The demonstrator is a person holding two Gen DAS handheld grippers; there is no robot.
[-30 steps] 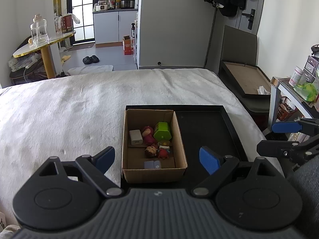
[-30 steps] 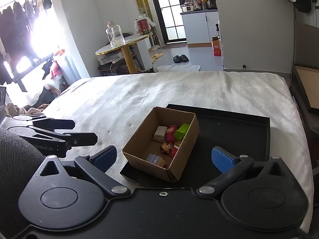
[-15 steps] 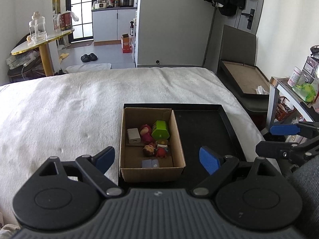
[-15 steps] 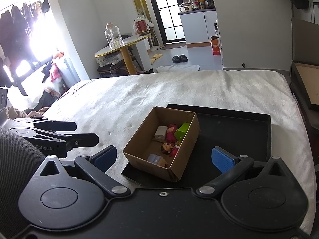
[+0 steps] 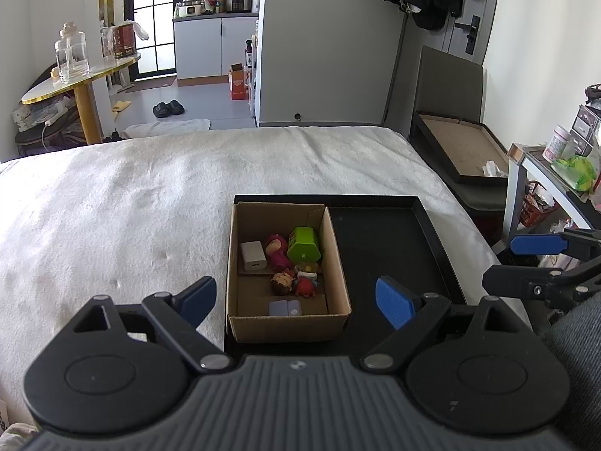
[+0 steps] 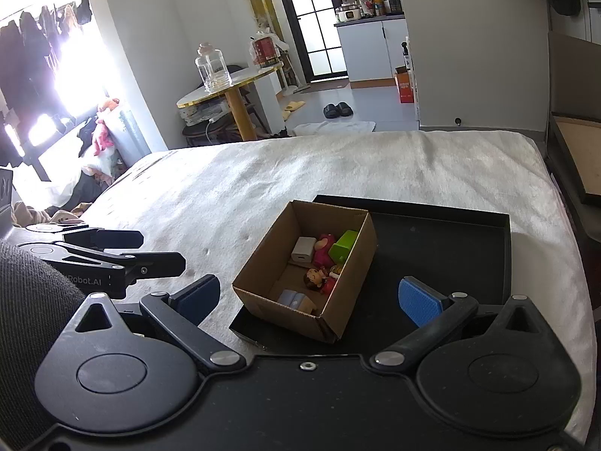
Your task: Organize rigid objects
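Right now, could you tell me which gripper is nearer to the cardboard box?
Left, narrowly. The left gripper faces the cardboard box squarely at its near wall; the right gripper sits off its near corner, angled from the right.

My left gripper (image 5: 296, 297) swings its view a little to the right over the second: the round table (image 5: 80, 79) and its glass jar (image 5: 71, 54) slide toward the middle, and the cardboard box (image 5: 287, 323) drifts slightly left under it, now sitting between my spread fingers with its near wall closer to the bottom. From my right gripper (image 6: 310, 297) the shift is smaller; the box (image 6: 293, 314) and the black tray (image 6: 450, 263) sit a touch lower, and the left gripper (image 6: 124, 251) at the left edge creeps slightly right. The toys inside look unmoved.
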